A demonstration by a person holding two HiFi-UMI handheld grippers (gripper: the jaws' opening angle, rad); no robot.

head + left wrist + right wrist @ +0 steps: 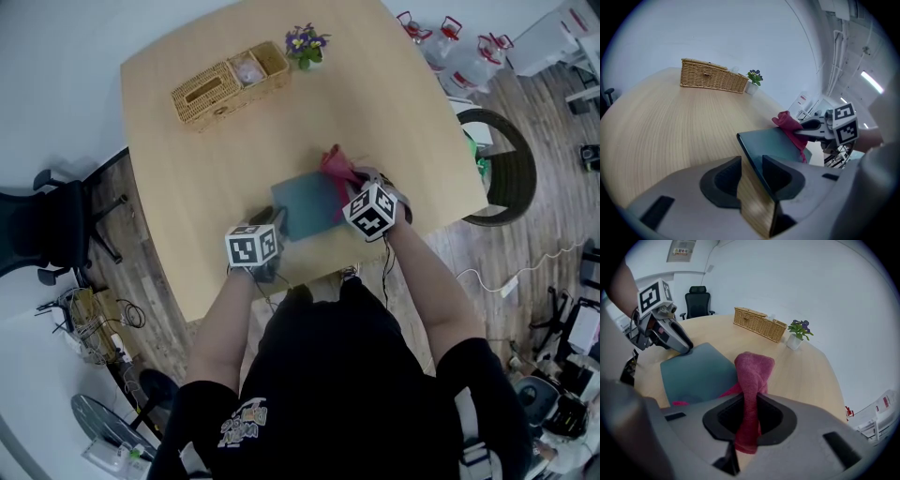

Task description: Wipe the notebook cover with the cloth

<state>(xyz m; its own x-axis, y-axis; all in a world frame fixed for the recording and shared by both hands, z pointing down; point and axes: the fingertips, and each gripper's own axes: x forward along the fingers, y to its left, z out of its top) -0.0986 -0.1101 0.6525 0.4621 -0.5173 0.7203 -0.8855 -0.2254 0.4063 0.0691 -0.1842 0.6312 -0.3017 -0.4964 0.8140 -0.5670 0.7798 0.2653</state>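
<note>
Your right gripper (749, 416) clamps the soft, limp cloth (752, 371) (it likely bunches). Your left gripper (751, 176), jaws apart, straddles the near-left edge of the stiff notebook (771, 145): steady it there.

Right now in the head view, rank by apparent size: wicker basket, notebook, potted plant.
1. wicker basket and notebook: look about alike; the notebook is partly hidden, so I won't rank them.
2. potted plant: clearly smallest.
</note>
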